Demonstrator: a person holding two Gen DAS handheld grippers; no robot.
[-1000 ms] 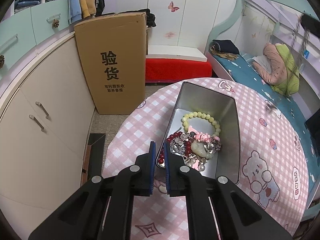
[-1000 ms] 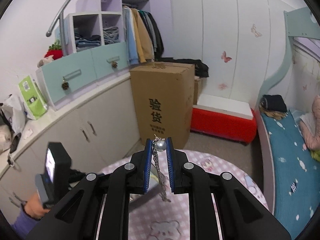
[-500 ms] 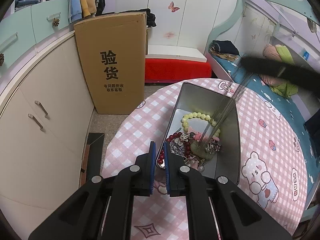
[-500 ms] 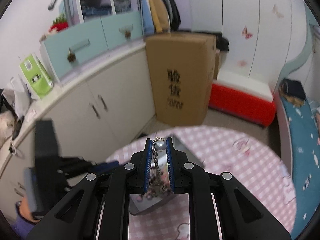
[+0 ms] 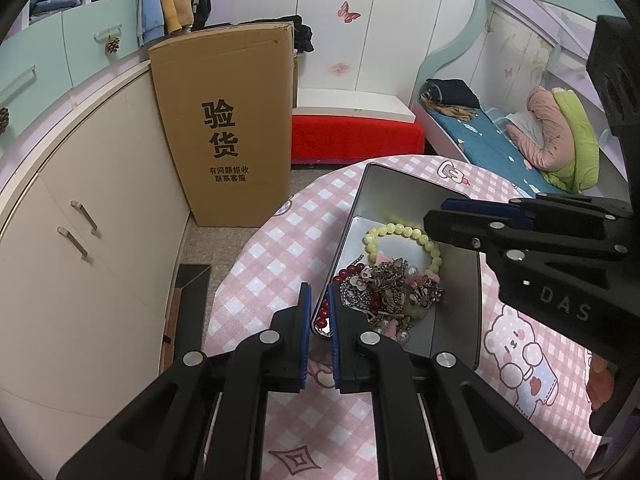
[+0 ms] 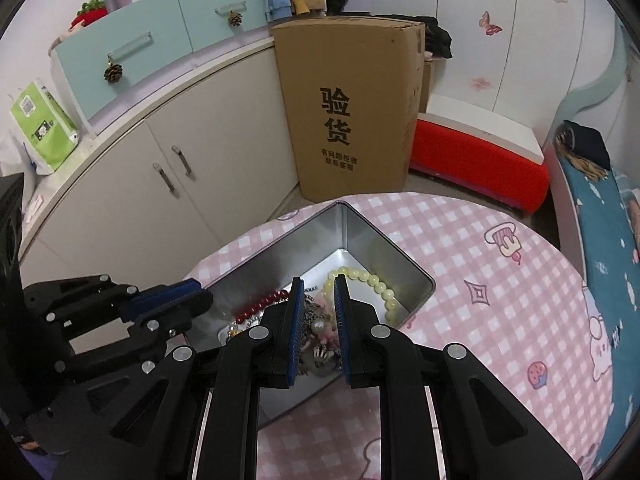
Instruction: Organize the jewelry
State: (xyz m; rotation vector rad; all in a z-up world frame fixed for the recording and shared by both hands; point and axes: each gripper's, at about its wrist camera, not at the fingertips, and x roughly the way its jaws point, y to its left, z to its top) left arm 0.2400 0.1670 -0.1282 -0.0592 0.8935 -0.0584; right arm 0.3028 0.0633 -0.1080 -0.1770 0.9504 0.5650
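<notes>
A silver tin (image 5: 400,188) (image 6: 312,248) stands open on the round pink-checked table (image 5: 280,240). Inside lie a pale green bead bracelet (image 5: 400,230) (image 6: 376,282), a red bead bracelet (image 5: 348,270) (image 6: 264,304) and a tangle of silver chains (image 5: 388,284). My left gripper (image 5: 318,292) (image 6: 200,298) is shut on the tin's near left wall. My right gripper (image 6: 318,280) (image 5: 436,214) hangs just above the pile. Its jaws are opening. A chain with a pearl (image 6: 320,326) rests on the pile between them, clear of both pads.
A tall cardboard box (image 5: 224,132) (image 6: 344,112) stands on the floor beyond the table, beside cream cabinets (image 5: 80,240). A red bench (image 5: 356,136) and a bed (image 5: 492,148) lie behind and to the right. A green packet (image 6: 36,128) sits on the counter.
My right gripper came down from high above the table to just over the tin. The pearl chain it held now lies on the pile and its jaws are wider. The left gripper kept still.
</notes>
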